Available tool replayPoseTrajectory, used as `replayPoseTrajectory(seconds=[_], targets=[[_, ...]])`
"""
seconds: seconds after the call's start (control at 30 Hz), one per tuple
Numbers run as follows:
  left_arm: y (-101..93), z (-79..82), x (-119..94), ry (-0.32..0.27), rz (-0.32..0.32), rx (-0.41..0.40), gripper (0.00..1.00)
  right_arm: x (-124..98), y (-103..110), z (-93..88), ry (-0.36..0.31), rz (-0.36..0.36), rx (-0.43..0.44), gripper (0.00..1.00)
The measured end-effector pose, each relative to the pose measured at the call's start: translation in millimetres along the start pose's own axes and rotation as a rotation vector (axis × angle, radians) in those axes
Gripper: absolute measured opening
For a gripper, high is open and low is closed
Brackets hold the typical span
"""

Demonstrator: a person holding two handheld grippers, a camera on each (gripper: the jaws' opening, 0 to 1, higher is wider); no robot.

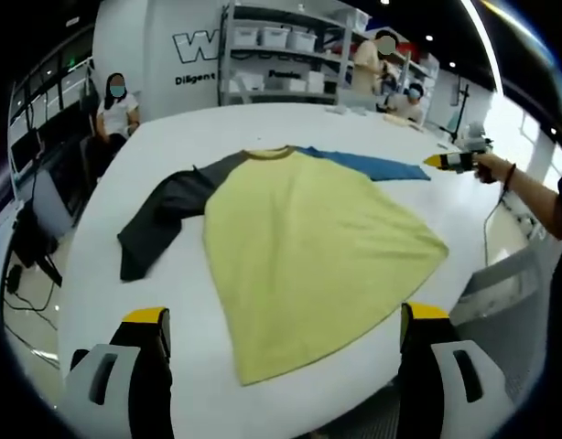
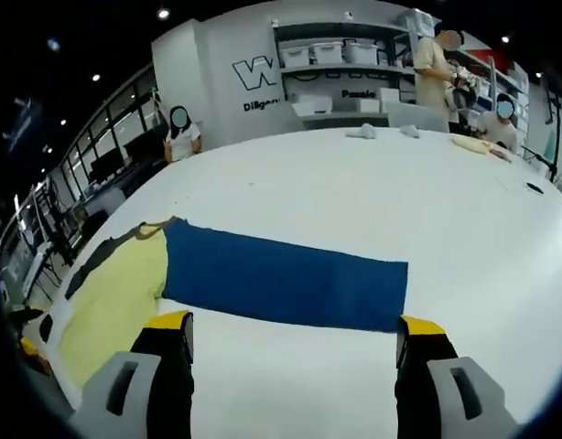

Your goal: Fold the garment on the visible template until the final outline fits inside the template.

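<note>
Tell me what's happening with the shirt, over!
Both grippers open: left gripper, right gripper. Shirt flat, unfolded; blue sleeve and dark sleeve spread out. Nothing in the way.

Yellow-bodied raglan shirt (image 1: 308, 238) — flat on the round white table (image 1: 171, 137). Dark grey sleeve (image 1: 162, 215) extends left in the left gripper view, blue sleeve (image 2: 281, 279) right — ahead of the right gripper (image 2: 290, 352). White storage shelves (image 1: 281, 50) behind the table.

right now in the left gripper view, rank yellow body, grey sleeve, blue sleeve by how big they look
1. yellow body, clearly largest.
2. grey sleeve.
3. blue sleeve, which looks smallest, but it lies farther from the camera, so the order of the two sleeves is unsure.
</note>
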State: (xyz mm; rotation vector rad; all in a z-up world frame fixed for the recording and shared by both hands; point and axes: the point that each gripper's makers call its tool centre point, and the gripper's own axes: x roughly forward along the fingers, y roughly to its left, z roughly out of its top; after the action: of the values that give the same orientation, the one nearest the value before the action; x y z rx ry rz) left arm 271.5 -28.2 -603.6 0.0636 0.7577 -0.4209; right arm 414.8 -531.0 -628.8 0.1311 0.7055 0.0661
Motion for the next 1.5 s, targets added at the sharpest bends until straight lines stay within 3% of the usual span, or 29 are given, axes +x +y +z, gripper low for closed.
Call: replayPoseTrajectory(seconds=[0.13, 0.4, 0.6, 0.9, 1.07, 1.37, 1.5], targets=[[5.3, 4.2, 1.1, -0.047, -0.014, -0.039, 0.99, 10.4, -18.0, -10.8, 0.057, -0.066, -0.043, 0.88], [1.7, 7.5, 2.8, -0.065, -0.018, -0.015, 0.99, 24.9, -32.4, -7.5, 0.035, -0.089, -0.004, 0.79], [2.5, 7.3, 5.7, -0.061, -0.025, -0.005, 0.98, 30.1, -47.4, -9.9, 0.031, -0.139, 0.039, 0.62], [-0.4, 1.9, 6.9, -0.042, -0.031, 0.004, 0.97, 26.4, -72.2, -21.0, 0.045, -0.223, 0.102, 0.25], [2.0, 5.8, 5.8, -0.067, -0.027, -0.014, 0.95, 22.5, -85.2, -23.1, 0.049, -0.283, 0.115, 0.07], [2.0, 6.7, 2.4, -0.070, -0.030, -0.015, 0.94, 23.6, -82.3, -22.6, 0.078, -0.304, 0.047, 0.07], [2.0, 7.8, 0.6, -0.078, -0.030, -0.016, 0.93, 22.5, -83.0, -22.7, 0.073, -0.308, 0.058, 0.07]])
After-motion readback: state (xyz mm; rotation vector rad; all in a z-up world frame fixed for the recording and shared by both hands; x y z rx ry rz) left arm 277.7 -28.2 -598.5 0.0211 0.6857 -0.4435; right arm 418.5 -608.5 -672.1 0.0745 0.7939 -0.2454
